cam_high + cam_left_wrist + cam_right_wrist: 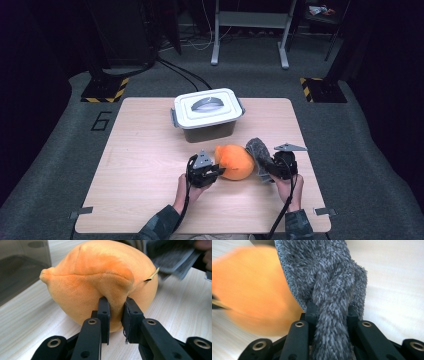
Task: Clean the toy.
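Left gripper was clamped on a pinched fold of the orange plush toy; jaws narrow, with only the bunched fabric between them. In the high view the left gripper sat at the toy's left side, touching it, with a hand behind it coming in from the table's near edge.

Right gripper was closed on a twisted bunch of grey fuzzy cloth; the cloth filled the gap between the jaws and spread out above them, stitched edge visible on its left. In the high view the right gripper held the cloth just right of the toy, cloth touching or nearly touching the toy's right side; can't tell which. The other hand gripped it from below.

Toy sat on the wooden table, right of centre, near the front half, between the two grippers. In the right gripper view it showed as a blurred orange mass left of the cloth.

Behind the toy, further up the table, stood a lidded plastic box: white lid with grey handle, lid on, dark translucent body. Box was near the toy but apart from it. Its wall showed at upper left in the left gripper view.
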{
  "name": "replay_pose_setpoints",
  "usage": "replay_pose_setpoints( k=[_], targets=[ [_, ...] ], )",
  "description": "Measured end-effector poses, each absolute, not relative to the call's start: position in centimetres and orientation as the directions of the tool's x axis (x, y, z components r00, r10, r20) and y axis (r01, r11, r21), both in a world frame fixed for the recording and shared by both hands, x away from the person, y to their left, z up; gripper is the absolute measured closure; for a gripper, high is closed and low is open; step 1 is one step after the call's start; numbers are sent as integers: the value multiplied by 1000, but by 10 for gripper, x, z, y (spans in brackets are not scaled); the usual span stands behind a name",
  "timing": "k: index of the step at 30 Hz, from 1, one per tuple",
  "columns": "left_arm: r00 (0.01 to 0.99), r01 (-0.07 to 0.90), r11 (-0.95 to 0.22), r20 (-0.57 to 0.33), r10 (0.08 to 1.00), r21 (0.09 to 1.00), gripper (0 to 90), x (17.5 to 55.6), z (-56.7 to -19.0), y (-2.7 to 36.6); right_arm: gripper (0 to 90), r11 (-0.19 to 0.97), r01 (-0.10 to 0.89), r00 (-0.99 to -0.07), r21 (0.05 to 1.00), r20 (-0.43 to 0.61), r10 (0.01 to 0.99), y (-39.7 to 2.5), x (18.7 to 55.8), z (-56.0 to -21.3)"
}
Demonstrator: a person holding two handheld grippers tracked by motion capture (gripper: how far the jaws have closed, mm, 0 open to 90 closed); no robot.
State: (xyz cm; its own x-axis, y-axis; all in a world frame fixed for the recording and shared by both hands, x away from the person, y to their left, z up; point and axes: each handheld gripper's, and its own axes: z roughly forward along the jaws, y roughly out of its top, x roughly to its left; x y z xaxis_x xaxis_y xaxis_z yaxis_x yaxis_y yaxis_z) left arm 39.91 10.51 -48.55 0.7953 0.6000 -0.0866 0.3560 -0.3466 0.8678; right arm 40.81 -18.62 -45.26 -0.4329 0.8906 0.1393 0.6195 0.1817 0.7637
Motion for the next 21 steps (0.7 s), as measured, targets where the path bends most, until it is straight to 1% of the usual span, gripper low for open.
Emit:
replay_pose_setpoints(
  k=[3, 6, 8, 12, 14, 17, 21],
  targets=[
    [797, 341, -360, -64, 601, 869, 775, 398, -485, 104, 727, 220, 572, -480, 790, 106, 871, -170, 402, -433],
    [798, 333, -369, -51, 600, 867, 771, 396, -484, 102, 726, 311, 536, -537, 785, 32, 843, -148, 398, -419],
    [800, 326, -375, -42, 598, 868, 771, 396, -484, 102, 726, 352, 512, -560, 783, -6, 829, -133, 396, -414],
    [802, 327, -373, -46, 596, 868, 771, 396, -484, 102, 724, 392, 489, -614, 779, -12, 790, -112, 397, -412],
    [801, 328, -370, -47, 597, 869, 769, 396, -484, 103, 722, 396, 478, -660, 784, 23, 751, -108, 398, -415],
    [802, 331, -372, -52, 595, 867, 769, 397, -484, 103, 724, 388, 492, -662, 779, 45, 748, -107, 402, -420],
    [801, 334, -377, -49, 597, 864, 769, 397, -485, 103, 726, 378, 497, -653, 781, 50, 756, -111, 404, -424]
  ],
)
